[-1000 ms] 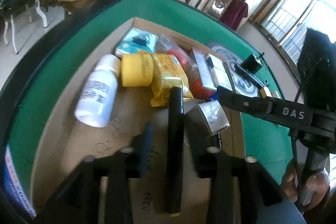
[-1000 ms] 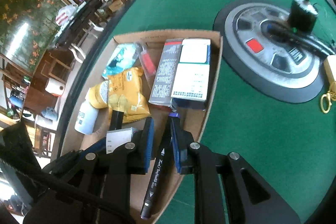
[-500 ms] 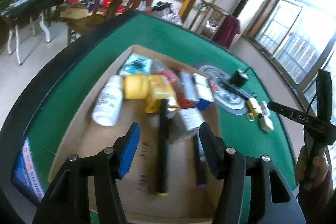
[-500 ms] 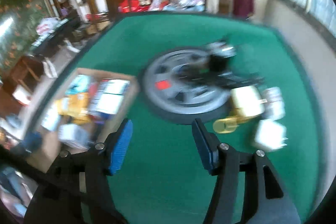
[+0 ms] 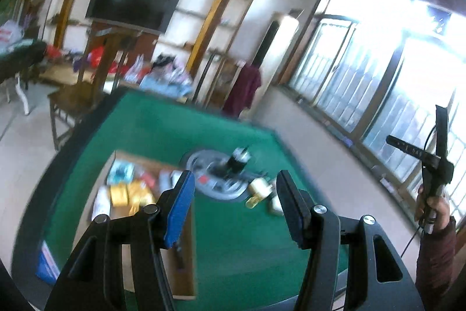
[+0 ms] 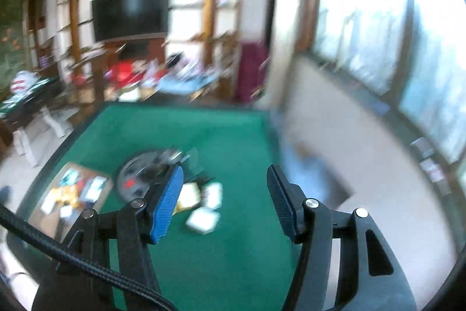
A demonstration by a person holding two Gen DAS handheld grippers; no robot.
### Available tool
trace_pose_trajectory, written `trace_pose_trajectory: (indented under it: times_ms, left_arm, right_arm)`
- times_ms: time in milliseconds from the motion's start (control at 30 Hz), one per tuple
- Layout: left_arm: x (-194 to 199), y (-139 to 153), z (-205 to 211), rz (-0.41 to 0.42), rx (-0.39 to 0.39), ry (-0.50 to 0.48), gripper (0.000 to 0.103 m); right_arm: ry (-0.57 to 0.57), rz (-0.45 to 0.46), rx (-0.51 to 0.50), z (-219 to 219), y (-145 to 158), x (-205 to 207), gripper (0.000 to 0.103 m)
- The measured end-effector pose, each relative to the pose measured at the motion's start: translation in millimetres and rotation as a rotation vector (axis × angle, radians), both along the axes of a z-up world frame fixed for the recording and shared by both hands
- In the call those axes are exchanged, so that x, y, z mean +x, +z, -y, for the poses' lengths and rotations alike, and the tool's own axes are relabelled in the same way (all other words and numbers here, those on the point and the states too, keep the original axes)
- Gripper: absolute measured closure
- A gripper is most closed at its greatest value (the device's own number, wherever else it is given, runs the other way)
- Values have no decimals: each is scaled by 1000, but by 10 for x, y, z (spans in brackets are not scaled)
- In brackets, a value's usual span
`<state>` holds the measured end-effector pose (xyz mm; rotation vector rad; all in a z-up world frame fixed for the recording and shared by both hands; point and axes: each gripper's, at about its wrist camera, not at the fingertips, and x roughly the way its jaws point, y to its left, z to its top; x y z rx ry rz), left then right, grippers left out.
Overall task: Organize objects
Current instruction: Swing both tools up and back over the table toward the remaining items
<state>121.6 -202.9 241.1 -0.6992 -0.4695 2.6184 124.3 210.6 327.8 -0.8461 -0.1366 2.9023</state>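
Both pens have been set down in the box (image 5: pixel 186 267). The left gripper (image 5: pixel 234 206) and right gripper (image 6: pixel 224 194) have been lifted well clear, held wide apart and empty. Several small items (image 6: pixel 204 219) are left loose on the green table (image 5: pixel 238 247), beside the disc (image 5: pixel 212 179). A TV (image 5: pixel 134 2) and windows (image 5: pixel 378 95) are seen beyond.

Both wrist cameras sit high above the green table (image 5: pixel 238 238), well back from it, each looking forward between its own two spread fingers and slightly downward across the room. The left wrist view faces the table's middle, with the cardboard tray (image 5: pixel 186 261) low and left. The right wrist view looks from further right. Both share the round centre panel (image 6: pixel 137 179), the tray, the wall television (image 5: pixel 134 2) and windows (image 5: pixel 378 83); both are blurred.
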Motion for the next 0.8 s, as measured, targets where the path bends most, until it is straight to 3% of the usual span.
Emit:
trace_pose_trajectory:
  times_ms: [100, 233, 300, 400, 467, 533, 600, 633, 700, 800]
  left_arm:
    - [143, 722, 2, -84, -4, 2, 47]
    - [296, 1740, 6, -235, -85, 119, 40]
    - [324, 2183, 30, -276, -113, 177, 34]
    - [308, 2661, 48, -314, -149, 253, 34]
    - [278, 2966, 3, -366, -217, 319, 29]
    - [230, 3056, -37, -397, -256, 339, 21]
    - [138, 2950, -76, -398, -248, 310, 16]
    - [74, 2860, -100, -387, -243, 285, 15]
    - [-80, 2542, -197, -348, -258, 236, 15]
    - [-319, 1996, -404, -265, -267, 155, 15]
  right_arm:
    - [-104, -91, 148, -69, 761, 380, 33]
    - [-238, -199, 388, 73, 1737, 770, 22]
    - [-309, -250, 481, 141, 2153, 906, 21]
    - [-397, -299, 614, 249, 2713, 1008, 19]
    - [-525, -305, 718, 265, 3082, 974, 18]
    - [-651, -313, 790, 246, 3288, 931, 18]
    - [-693, -348, 803, 246, 3341, 937, 13]
    - [-651, -377, 765, 258, 3293, 923, 3]
    - [-492, -407, 680, 306, 3042, 842, 0]
    - [-317, -309, 638, 397, 2293, 396, 0]
